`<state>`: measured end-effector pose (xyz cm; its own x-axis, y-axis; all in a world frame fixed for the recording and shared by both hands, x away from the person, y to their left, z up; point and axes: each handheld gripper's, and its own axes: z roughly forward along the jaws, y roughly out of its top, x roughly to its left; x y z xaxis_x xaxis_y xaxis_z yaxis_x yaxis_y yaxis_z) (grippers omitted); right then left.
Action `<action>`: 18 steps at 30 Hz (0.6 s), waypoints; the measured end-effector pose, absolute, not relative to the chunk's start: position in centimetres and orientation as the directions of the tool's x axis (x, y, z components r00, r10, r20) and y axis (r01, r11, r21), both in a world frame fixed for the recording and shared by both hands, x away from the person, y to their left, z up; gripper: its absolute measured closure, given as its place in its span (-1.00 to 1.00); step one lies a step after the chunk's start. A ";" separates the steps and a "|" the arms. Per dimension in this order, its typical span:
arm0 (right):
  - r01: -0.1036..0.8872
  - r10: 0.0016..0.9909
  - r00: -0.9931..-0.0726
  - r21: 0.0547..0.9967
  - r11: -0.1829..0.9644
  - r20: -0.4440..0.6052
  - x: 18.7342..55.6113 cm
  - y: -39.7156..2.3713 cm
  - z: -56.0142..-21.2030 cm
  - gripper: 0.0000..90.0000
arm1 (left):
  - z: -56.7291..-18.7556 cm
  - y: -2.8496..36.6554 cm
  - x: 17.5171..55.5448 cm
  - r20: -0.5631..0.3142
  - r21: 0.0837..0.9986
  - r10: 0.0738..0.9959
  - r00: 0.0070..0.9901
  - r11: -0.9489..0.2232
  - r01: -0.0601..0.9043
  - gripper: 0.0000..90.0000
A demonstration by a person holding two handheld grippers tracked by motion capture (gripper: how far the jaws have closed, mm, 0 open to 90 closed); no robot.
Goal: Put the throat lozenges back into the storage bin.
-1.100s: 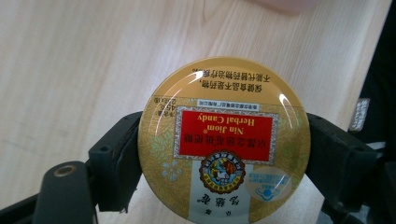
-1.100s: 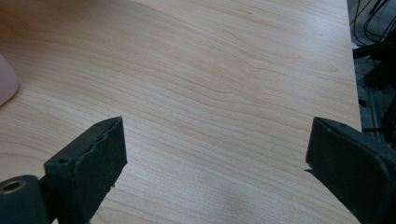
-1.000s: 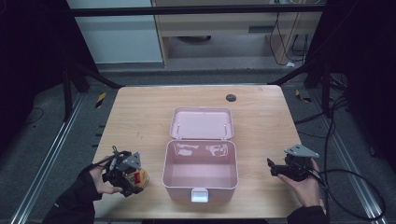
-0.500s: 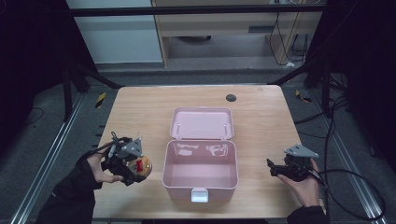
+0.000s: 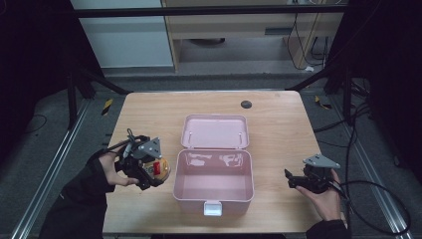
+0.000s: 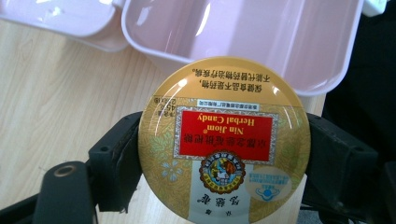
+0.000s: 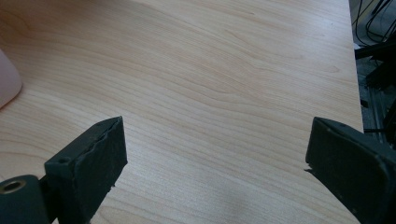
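A round gold candy tin point(image 6: 223, 140) with a red label sits clamped between the two black jaws of my left gripper point(image 5: 155, 174), held above the table just left of the open pink box point(image 5: 214, 194). In the high view the candy tin point(image 5: 160, 168) shows as a yellow and red disc at the gripper's tip. The box's lid point(image 5: 215, 132) lies folded back and its inside is bare. My right gripper point(image 5: 291, 180) rests low at the table's right side, open wide with nothing between its jaws point(image 7: 215, 172).
A small dark round spot point(image 5: 246, 104) marks the wooden table point(image 5: 278, 124) behind the box. The box has a white latch point(image 5: 212, 208) at its front. Cables trail off the table's right edge.
My left gripper has risen with the tin and moved toward the box. The right gripper has stayed where it was.
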<state>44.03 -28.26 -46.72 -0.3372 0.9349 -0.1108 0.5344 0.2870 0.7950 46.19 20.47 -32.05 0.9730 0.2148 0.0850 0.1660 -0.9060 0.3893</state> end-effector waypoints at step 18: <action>0.537 0.935 -0.337 0.794 0.286 -0.109 44.0 -28.4 -46.9 -0.88 | -31.5 16.1 46.8 0.084 0.404 0.143 0.986 -0.909 0.098 -0.57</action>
